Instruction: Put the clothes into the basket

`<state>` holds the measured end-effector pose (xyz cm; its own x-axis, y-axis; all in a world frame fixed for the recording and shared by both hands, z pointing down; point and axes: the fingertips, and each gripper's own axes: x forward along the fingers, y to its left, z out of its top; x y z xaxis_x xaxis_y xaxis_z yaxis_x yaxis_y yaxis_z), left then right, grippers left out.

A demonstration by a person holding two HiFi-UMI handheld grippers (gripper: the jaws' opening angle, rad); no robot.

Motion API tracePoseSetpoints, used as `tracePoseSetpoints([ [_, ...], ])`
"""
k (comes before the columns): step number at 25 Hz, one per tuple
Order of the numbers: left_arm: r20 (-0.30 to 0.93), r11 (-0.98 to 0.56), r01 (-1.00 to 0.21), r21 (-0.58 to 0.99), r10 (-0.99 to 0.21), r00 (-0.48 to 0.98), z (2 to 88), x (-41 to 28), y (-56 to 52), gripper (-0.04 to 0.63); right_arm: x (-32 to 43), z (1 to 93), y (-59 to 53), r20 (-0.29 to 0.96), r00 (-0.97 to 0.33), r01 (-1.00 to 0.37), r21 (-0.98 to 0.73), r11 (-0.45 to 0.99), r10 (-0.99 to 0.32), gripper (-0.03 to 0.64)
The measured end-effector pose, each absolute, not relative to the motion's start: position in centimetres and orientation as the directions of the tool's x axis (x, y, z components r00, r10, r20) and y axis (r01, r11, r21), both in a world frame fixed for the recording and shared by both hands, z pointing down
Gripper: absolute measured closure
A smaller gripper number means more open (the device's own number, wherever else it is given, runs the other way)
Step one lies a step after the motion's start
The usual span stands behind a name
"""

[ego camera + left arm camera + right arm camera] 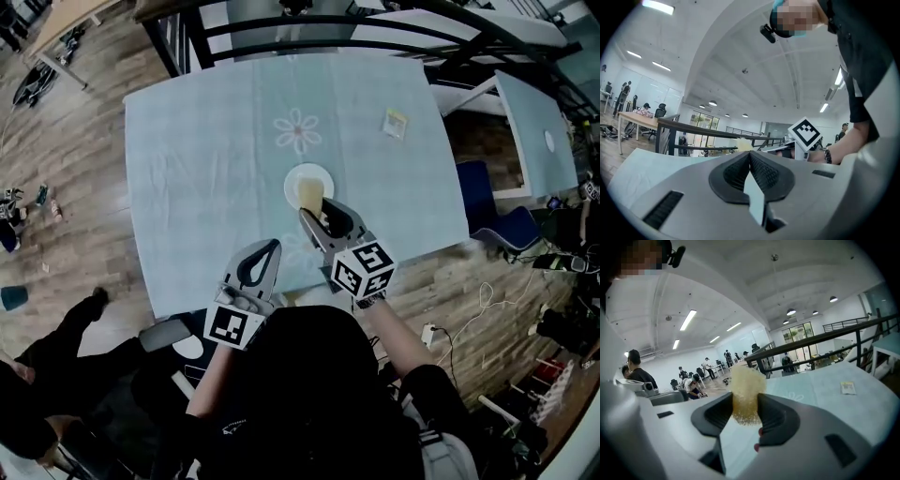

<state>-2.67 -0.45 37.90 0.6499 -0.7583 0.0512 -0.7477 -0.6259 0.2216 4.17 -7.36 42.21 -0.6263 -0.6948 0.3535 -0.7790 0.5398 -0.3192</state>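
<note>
My right gripper [317, 217] [745, 405] is shut on a small yellow fuzzy cloth [746, 393], which sticks up from between the jaws. In the head view this yellow cloth [310, 193] hangs over a white round thing [293, 178] on the pale blue tablecloth [216, 141]; whether that is a plate or a low basket is unclear. My left gripper [270, 247] [750, 157] hovers at the table's near edge, left of the right one. Its jaws are pressed together with nothing between them.
A small packet [396, 123] [847, 388] lies at the table's far right. A flower print [298, 130] marks the cloth's middle. A black railing [281, 23] runs behind the table. A white side table [534, 131], a blue chair [506, 225] and floor cables [469, 319] are right.
</note>
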Motion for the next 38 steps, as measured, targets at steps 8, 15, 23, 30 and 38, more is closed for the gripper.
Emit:
tracePoseSetpoints([
  [8,-0.018,-0.687,-0.710,0.152,-0.721,0.693,33.1,-5.1,5.0,0.583,6.2,34.4,0.9,0.235,-0.601,-0.792,-0.299,0.532,-0.764,0.449],
  [15,-0.053,-0.728,-0.668,0.157,-0.681,0.730,31.8,-4.5,8.7,0.583,6.2,32.1,5.5,0.181,-0.507,-0.822,-0.397,0.409,-0.843,0.449],
  [23,-0.043,-0.774,-0.612,0.164,-0.625,0.779,32.7,-2.6,10.9,0.583,3.6,32.6,8.4,0.163,-0.532,-0.828,-0.306,0.470,-0.831,0.451],
  [30,-0.059,-0.772,-0.614,0.165,-0.630,0.775,31.8,-2.4,10.3,0.583,5.1,32.9,7.9,0.199,-0.505,-0.848,-0.296,0.440,-0.840,0.451],
  [38,-0.036,-0.766,-0.620,0.171,-0.634,0.773,32.9,-2.6,9.8,0.583,4.8,33.2,7.7,0.210,-0.508,-0.850,-0.279,0.447,-0.835,0.451],
])
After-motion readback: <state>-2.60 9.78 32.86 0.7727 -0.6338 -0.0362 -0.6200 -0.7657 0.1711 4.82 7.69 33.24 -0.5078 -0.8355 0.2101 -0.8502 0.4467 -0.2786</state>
